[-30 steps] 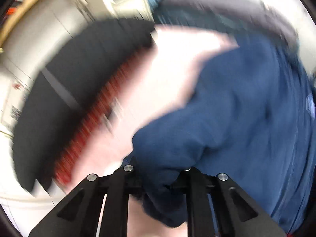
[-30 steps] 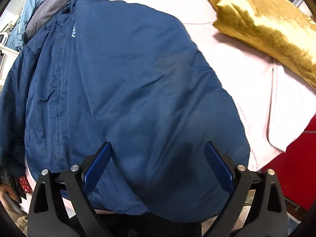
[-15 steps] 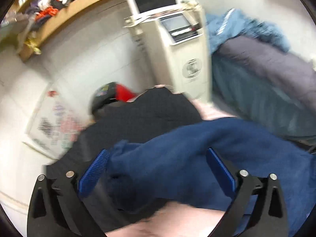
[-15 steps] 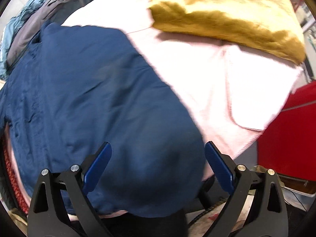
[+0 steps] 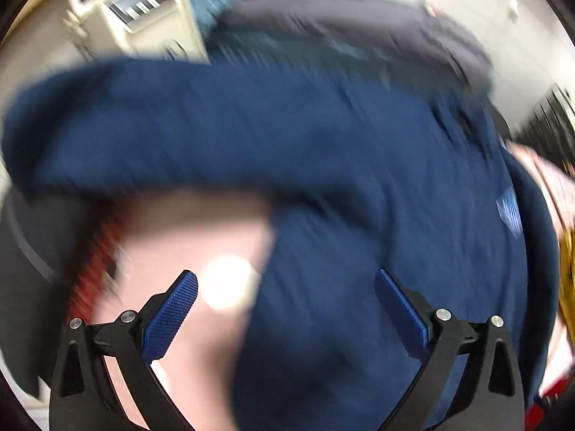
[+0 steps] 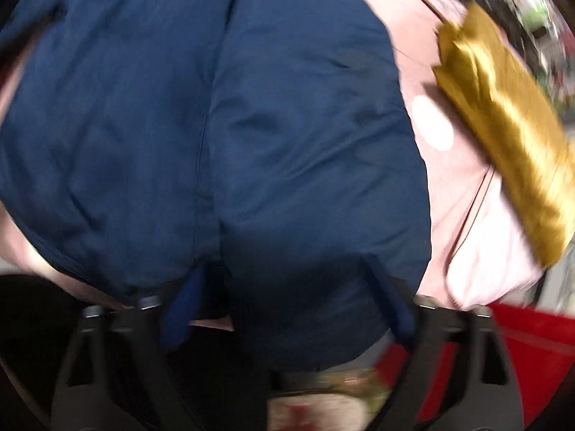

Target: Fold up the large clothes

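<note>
My right tongs (image 6: 284, 305), just closing, straddle the navy jacket's (image 6: 222, 136) hem at six o'clock on the pink bed (image 6: 463, 179), while my left tongs (image 5: 285, 319) gape wide, empty, above its sleeve.

A big dark blue jacket (image 6: 222, 136) lay spread on a pink sheet (image 6: 467, 186). One long sleeve (image 5: 151, 125) stretched out to the side. It looked soft and puffy, with a small light logo (image 5: 508, 212) on it.
</note>
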`<state>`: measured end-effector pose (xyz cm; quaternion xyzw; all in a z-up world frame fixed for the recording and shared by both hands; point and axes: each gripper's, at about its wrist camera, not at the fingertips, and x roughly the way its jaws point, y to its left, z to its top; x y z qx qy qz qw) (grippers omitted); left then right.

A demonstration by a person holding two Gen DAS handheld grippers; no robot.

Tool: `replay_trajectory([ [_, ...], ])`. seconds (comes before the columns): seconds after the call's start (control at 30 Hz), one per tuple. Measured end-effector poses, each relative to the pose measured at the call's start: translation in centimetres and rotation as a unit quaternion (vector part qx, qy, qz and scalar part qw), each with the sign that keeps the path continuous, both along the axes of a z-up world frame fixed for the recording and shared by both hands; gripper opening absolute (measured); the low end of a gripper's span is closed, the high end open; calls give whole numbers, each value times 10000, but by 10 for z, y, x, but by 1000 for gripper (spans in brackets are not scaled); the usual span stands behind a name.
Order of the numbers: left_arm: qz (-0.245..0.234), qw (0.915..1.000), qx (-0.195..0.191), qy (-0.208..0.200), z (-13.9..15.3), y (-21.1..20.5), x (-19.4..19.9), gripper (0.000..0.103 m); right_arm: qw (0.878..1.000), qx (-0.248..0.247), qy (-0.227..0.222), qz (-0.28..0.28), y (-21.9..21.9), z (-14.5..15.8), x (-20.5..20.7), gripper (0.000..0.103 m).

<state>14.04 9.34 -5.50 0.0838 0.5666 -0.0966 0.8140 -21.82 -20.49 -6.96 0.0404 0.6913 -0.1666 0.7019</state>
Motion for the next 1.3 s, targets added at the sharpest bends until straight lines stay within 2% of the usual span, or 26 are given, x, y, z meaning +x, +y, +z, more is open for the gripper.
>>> replay_trajectory([
  [0.03, -95, 9997, -3, 235, -16, -11, -19, 97, 9999, -86, 77, 39, 1, -4, -1, 51],
  [0.1, -189, 9986, 8, 499, -34, -22, -46, 97, 9999, -127, 58, -48, -4, -7, -5, 26],
  [0.2, -296, 9967, 60, 749, -51, -29, -72, 97, 9986, -248, -229, -396, -25, 8, -12, 14],
  [0.3, -345, 9957, 95, 853, -56, -32, -90, 97, 9925, -270, -774, -902, -58, 48, -14, 13],
  [0.37, -299, 9961, 174, 815, -54, -30, -83, 97, 9854, -271, -1179, -1196, -85, 81, -15, 12],
  [0.47, -59, 9973, 138, 722, -46, -21, -73, 97, 9682, -425, -1954, -1504, -130, 144, -15, 12],
  [0.53, 96, 9976, 66, 680, -41, -16, -70, 97, 9593, -601, -2231, -1624, -158, 174, -15, 12],
  [0.63, 253, 9979, 28, 604, -31, -12, -70, 97, 9442, -471, -2587, -1984, -217, 208, -11, 12],
  [0.73, 281, 9982, 56, 535, -26, -11, -78, 97, 9309, -305, -2743, -2394, -274, 226, -1, 12],
  [0.77, 309, 9982, 63, 501, -24, -8, -82, 97, 9301, -316, -2718, -2449, -290, 227, 7, 12],
  [0.83, 408, 9981, 60, 467, -21, -1, -89, 97, 9318, -533, -2522, -2555, -319, 219, 23, 12],
  [0.9, 637, 9968, 62, 485, -20, 13, -94, 97, 9283, -556, -2234, -2922, -357, 196, 38, 12],
  [0.93, 741, 9960, 56, 496, -21, 20, -96, 97, 9225, -525, -2040, -3233, -379, 183, 42, 16],
  [1.0, 1048, 9930, 19, 538, -22, 40, -100, 97, 9024, -313, -1817, -3895, -403, 155, 45, 26],
  [1.07, 1350, 9889, -130, 611, -24, 63, -105, 97, 8782, -139, -2123, -4284, -407, 146, 42, 58],
  [1.1, 1447, 9871, -197, 661, -27, 72, -106, 97, 8695, -62, -2335, -4352, -404, 144, 40, 81],
  [1.13, 1532, 9851, -265, 736, -29, 82, -108, 97, 8611, -26, -2640, -4345, -395, 146, 40, 82],
  [1.2, 1654, 9816, -322, 904, -37, 107, -109, 97, 8641, -245, -2869, -4128, -376, 155, 46, 82],
  [1.3, 1802, 9790, -182, 931, -39, 137, -106, 97, 8856, -474, -3158, -3371, -332, 166, 57, 88],
])
